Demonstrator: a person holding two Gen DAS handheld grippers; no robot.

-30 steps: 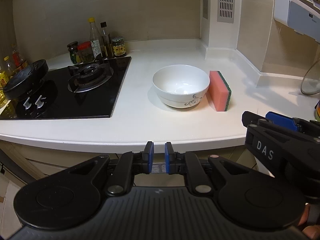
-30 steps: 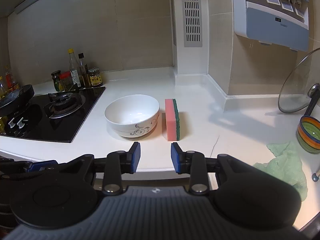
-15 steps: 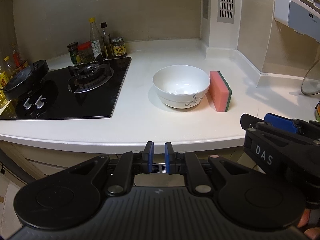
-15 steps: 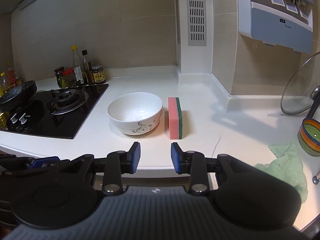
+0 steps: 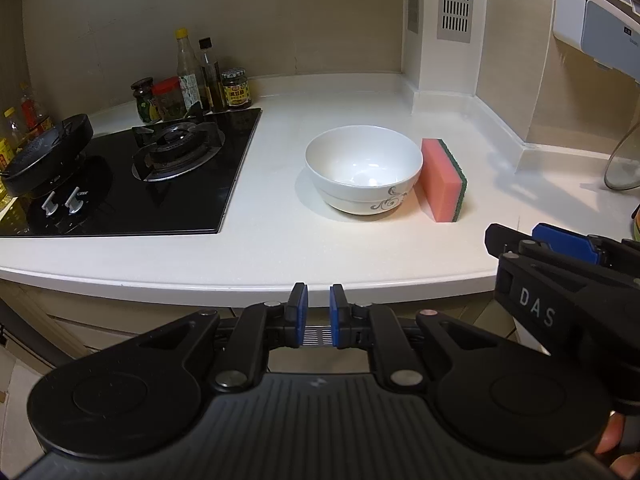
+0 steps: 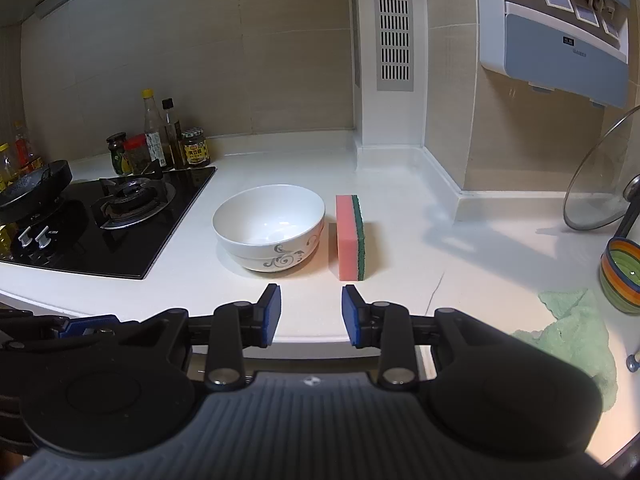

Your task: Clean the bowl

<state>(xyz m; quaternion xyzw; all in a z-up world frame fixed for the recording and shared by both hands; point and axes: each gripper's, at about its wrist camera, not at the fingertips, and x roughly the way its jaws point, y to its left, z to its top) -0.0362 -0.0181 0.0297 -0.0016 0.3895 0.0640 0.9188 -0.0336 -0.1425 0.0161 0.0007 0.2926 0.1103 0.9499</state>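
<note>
A white ceramic bowl (image 5: pixel 363 169) with a grey swirl pattern is sitting upright on the white countertop (image 5: pixel 280 240), just beside a pink-and-green sponge (image 5: pixel 443 179) standing on edge. The left gripper (image 5: pixel 319 311) is hovering at the counter edge, narrowly parted and empty; the right gripper (image 6: pixel 311 314) is hanging wider apart, gripping nothing.
</note>
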